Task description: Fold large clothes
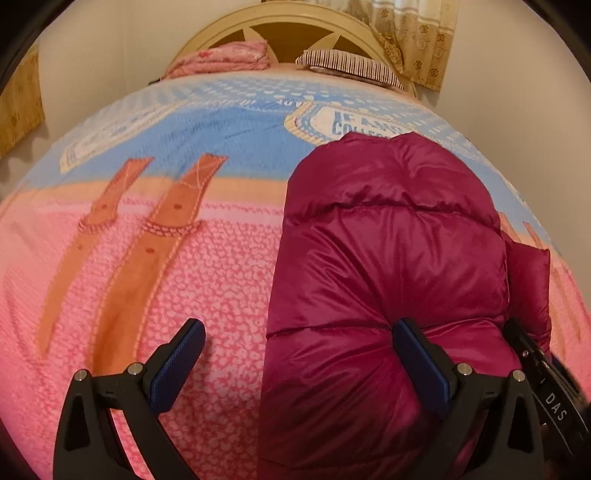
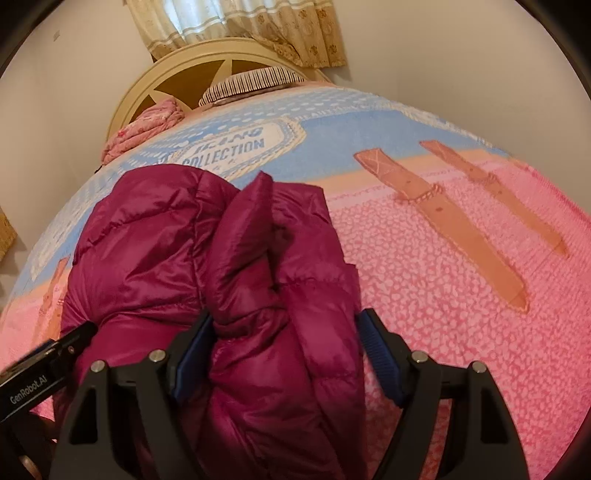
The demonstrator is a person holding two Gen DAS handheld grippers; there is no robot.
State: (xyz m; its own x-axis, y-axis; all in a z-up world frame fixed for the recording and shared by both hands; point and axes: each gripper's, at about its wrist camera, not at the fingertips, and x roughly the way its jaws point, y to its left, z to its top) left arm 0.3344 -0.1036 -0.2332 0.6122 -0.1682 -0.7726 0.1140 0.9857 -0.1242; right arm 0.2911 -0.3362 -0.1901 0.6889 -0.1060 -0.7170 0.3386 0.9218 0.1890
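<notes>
A magenta quilted puffer jacket lies folded in a thick bundle on the bed; it also shows in the right wrist view. My left gripper is open over the bundle's left edge: its right finger presses into the jacket and its left finger is over the blanket. My right gripper is open and straddles the bundle's right part, with puffy fabric between the fingers. The other gripper's body shows at the right edge of the left wrist view and at the left edge of the right wrist view.
The bed is covered by a pink and blue blanket printed with brown straps, seen also in the right wrist view. A folded pink cloth and a striped pillow lie by the cream headboard. Curtains hang behind.
</notes>
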